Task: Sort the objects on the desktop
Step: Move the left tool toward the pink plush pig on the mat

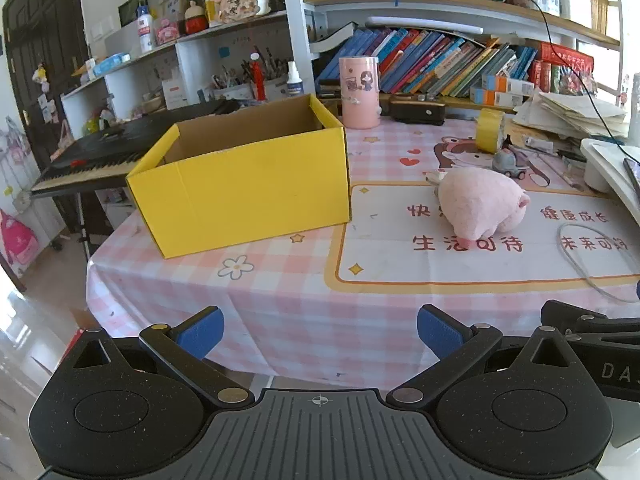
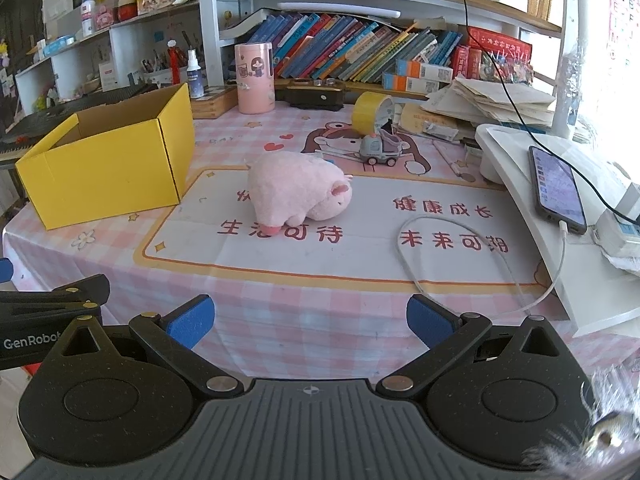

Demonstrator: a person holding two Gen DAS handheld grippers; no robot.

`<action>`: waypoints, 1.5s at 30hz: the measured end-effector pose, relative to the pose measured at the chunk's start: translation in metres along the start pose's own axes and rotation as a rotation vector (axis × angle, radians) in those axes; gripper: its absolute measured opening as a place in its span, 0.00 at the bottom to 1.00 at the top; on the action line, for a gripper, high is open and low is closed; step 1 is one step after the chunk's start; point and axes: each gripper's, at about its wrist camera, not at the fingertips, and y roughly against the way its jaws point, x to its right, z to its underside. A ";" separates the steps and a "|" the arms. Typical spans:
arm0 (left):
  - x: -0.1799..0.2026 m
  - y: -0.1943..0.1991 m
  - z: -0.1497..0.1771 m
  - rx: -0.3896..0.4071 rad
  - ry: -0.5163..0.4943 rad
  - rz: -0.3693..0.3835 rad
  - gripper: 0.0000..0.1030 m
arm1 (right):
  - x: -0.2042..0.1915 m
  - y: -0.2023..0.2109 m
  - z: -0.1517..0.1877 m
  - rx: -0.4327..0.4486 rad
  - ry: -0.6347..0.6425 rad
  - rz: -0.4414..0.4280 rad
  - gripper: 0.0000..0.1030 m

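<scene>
A pink plush pig (image 1: 478,202) lies on the desk mat; it also shows in the right wrist view (image 2: 298,190). An open yellow cardboard box (image 1: 244,178) stands at the desk's left; it shows in the right wrist view (image 2: 108,156) too. A small grey toy car (image 2: 378,148) and a yellow tape roll (image 2: 372,112) sit behind the pig. My left gripper (image 1: 320,330) is open and empty at the desk's front edge. My right gripper (image 2: 310,320) is open and empty, in front of the pig.
A pink cylinder tin (image 2: 255,78) stands at the back before rows of books. A white cable (image 2: 416,264) loops on the mat to a phone (image 2: 556,188) on a white stand at the right. A keyboard piano (image 1: 92,156) lies left of the desk.
</scene>
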 end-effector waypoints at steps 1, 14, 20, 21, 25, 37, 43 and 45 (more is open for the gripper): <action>0.000 0.000 0.000 0.001 0.001 -0.001 1.00 | -0.002 0.000 0.000 0.001 0.003 0.000 1.00; -0.004 0.002 -0.002 0.034 0.006 0.008 1.00 | -0.004 0.000 -0.002 0.036 0.007 -0.004 1.00; -0.004 -0.002 -0.002 0.023 -0.009 -0.010 1.00 | -0.010 0.002 -0.004 0.065 0.035 -0.018 1.00; -0.004 -0.001 -0.002 0.028 -0.014 -0.018 1.00 | -0.010 0.002 -0.004 0.065 0.040 -0.025 1.00; -0.007 -0.001 -0.004 0.040 -0.018 -0.026 1.00 | -0.016 0.001 -0.003 0.095 0.107 -0.052 1.00; -0.012 -0.003 -0.005 0.043 -0.021 -0.029 1.00 | -0.024 -0.001 -0.004 0.106 0.113 -0.038 1.00; -0.016 -0.005 -0.004 0.041 0.009 -0.043 1.00 | -0.028 -0.002 -0.004 0.111 0.105 -0.025 1.00; -0.017 -0.004 -0.003 0.044 0.012 -0.046 1.00 | -0.029 -0.001 -0.005 0.113 0.111 -0.021 1.00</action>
